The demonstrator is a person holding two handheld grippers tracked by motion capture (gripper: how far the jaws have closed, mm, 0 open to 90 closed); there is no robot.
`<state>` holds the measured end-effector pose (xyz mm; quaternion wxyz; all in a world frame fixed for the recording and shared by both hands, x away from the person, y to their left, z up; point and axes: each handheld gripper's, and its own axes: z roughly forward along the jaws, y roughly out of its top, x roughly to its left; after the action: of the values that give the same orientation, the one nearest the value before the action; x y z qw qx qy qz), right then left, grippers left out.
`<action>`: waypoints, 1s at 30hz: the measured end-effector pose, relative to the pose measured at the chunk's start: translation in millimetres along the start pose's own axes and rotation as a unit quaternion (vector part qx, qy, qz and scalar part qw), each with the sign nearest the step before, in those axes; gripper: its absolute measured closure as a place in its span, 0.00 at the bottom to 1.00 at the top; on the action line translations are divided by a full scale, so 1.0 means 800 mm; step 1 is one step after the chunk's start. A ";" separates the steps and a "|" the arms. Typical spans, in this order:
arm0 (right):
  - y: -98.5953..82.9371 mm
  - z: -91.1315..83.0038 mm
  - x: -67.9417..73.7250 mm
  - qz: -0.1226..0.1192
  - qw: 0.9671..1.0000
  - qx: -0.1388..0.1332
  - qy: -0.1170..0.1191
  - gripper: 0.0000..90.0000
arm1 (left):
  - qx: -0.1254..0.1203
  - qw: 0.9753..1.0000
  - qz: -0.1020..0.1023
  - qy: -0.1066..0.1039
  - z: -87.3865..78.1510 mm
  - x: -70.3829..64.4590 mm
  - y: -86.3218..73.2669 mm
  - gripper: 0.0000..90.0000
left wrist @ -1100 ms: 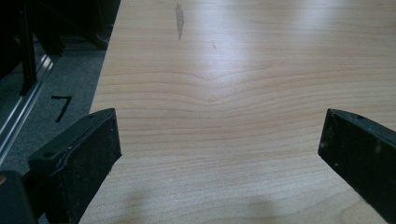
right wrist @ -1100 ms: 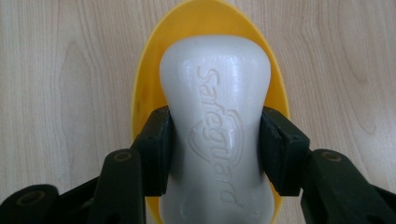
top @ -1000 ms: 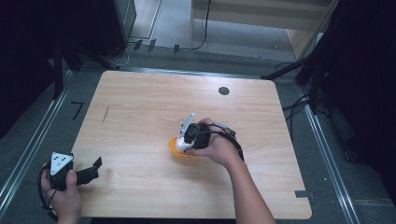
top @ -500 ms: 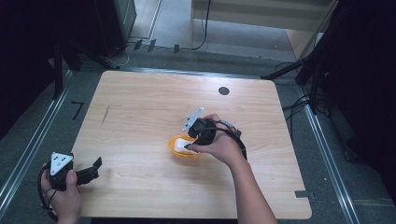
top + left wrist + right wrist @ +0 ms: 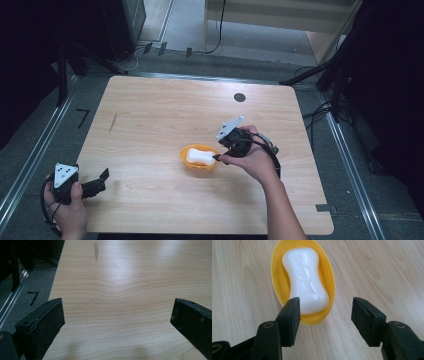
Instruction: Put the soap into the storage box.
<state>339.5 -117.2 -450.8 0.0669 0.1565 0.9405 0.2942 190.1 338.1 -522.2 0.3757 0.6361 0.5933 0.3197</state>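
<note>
In the high view, the right gripper [image 5: 220, 157] sits at the near-right rim of an orange-yellow soap dish [image 5: 199, 157] on the wooden table [image 5: 160, 115]. A white soap bar [image 5: 200, 157] lies in the dish, just off the jaw tips. The grey three-cornered plate on this gripper tilts up and away from the dish, and a hand [image 5: 255, 160] wraps its body. The left gripper [image 5: 97, 184] rests low at the table's near-left edge, well apart from the dish, its jaws pointing across the bare wood.

In the left gripper view, the left gripper [image 5: 117, 315] has its two black jaws spread wide, one at each side of the frame, with plain tabletop between and ahead of them (a small dark streak marks the wood far ahead). A strip of grey floor [image 5: 27, 287] runs off beyond the left-hand jaw.

In the right gripper view, the right gripper [image 5: 325, 311] stands with its jaws apart and nothing clamped between them. The soap dish [image 5: 277, 272] lies straight ahead of the left-hand jaw, whose tip overlaps the dish's near rim; whether it touches I cannot tell. The soap bar [image 5: 304, 275] (embossed lettering along its top) lies lengthwise in the dish, running away from the jaws. The right-hand jaw hangs over bare wood, beside the dish and clear of it.
</note>
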 end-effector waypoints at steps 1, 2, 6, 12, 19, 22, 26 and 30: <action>0.000 0.000 0.000 0.000 1.000 0.000 0.000 0.46 | 0.000 1.000 0.000 0.000 0.000 0.000 0.000 0.00; -0.004 -0.001 -0.001 0.002 1.000 -0.002 -0.001 0.46 | 0.000 1.000 0.000 0.001 0.000 0.000 0.000 0.00; -0.023 -0.007 -0.002 0.019 1.000 -0.003 -0.004 0.45 | 0.000 1.000 0.001 0.001 0.000 0.000 0.000 0.00; -0.042 -0.014 -0.003 0.032 0.999 -0.014 -0.014 0.44 | 0.000 1.000 0.002 0.000 0.000 0.000 0.000 0.00; -0.059 -0.023 -0.002 0.051 0.998 -0.025 -0.018 0.43 | 0.001 1.000 0.003 0.001 0.000 -0.001 0.000 0.00; -0.066 -0.027 -0.002 0.058 0.998 -0.027 -0.023 0.43 | 0.000 1.000 0.003 0.001 0.000 -0.001 0.000 0.00; -0.078 -0.031 -0.001 0.068 0.997 -0.031 -0.028 0.42 | 0.000 1.000 0.004 0.002 0.000 -0.001 0.000 0.00; -0.097 -0.032 0.002 0.086 0.995 -0.030 -0.031 0.40 | 0.000 1.000 0.005 0.003 0.000 -0.001 0.000 0.00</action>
<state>312.7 -191.0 -474.4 0.0755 0.2440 0.9116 0.3220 189.9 337.2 -522.2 0.3728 0.6380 0.5913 0.3231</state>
